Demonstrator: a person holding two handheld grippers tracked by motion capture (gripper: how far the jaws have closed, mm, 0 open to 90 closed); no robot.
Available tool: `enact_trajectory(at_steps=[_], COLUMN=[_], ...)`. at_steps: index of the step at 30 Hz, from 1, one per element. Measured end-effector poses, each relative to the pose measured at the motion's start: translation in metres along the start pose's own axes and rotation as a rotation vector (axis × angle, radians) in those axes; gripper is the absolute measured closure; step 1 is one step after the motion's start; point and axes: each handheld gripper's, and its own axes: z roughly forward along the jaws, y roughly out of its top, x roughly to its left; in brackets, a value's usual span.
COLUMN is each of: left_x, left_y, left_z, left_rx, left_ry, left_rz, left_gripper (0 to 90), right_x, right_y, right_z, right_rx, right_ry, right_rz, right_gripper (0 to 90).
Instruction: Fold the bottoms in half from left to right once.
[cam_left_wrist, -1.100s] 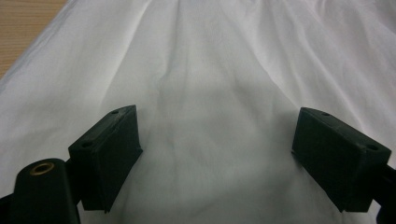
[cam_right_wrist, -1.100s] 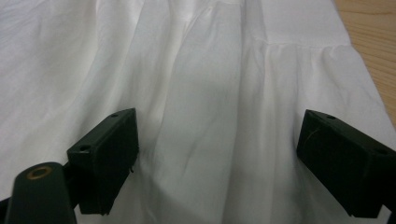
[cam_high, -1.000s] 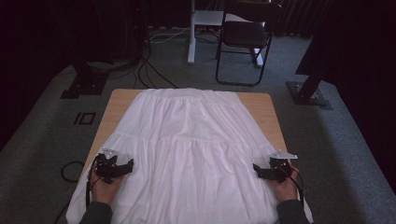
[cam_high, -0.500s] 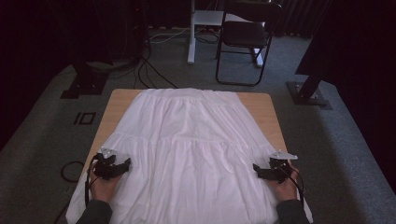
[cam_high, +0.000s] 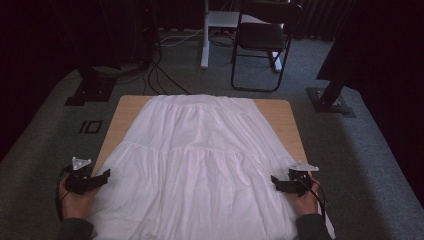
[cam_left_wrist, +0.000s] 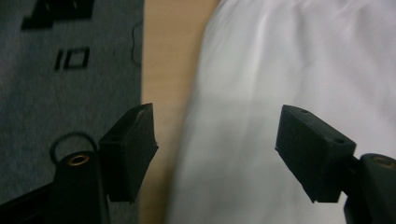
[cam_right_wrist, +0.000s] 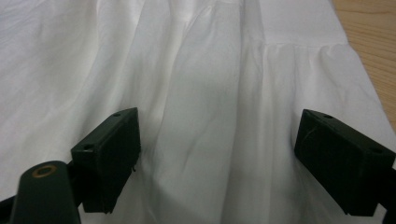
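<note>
A white skirt (cam_high: 200, 160) lay spread across the table (cam_high: 127, 107). The left gripper (cam_high: 102, 176) at eight o'clock and right gripper (cam_high: 274, 180) at four gaped empty; next, probably, pinching the hem.

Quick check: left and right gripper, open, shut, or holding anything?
Left gripper: open, empty, jaws straddling the edge of the white skirt.
Right gripper: open, empty, over the skirt.

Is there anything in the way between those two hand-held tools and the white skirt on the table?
Nothing visible. The white skirt lies spread flat on the wooden table. The left tool sits at the skirt's left edge and the right tool at its right edge, both open, with bare cloth right ahead of their jaws.
</note>
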Motion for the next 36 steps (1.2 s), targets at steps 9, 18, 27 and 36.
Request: enact_trajectory(at_steps=[9,18,27,36], left_x=[0.010,-0.003,-0.025,-0.062], left_y=[-0.025,-0.031,-0.017,-0.007], left_z=[0.010,0.003,0.005,0.009], left_rx=[0.035,0.005,0.055,0.053], left_ry=[-0.053,-0.032,-0.083,-0.028], left_rz=[-0.037,0.035,0.096,0.242], left_gripper=[14.9,15.7,36.3,86.1], right_x=[0.000,0.000,0.000,0.001], right_y=[0.000,0.000,0.000,0.002], right_z=[0.000,0.000,0.000,-0.010], right_rx=[0.000,0.000,0.000,0.009], right_ry=[0.000,0.000,0.000,0.006], right_rz=[0.000,0.000,0.000,-0.010], right_gripper=[13.7,13.7,13.7,49.0])
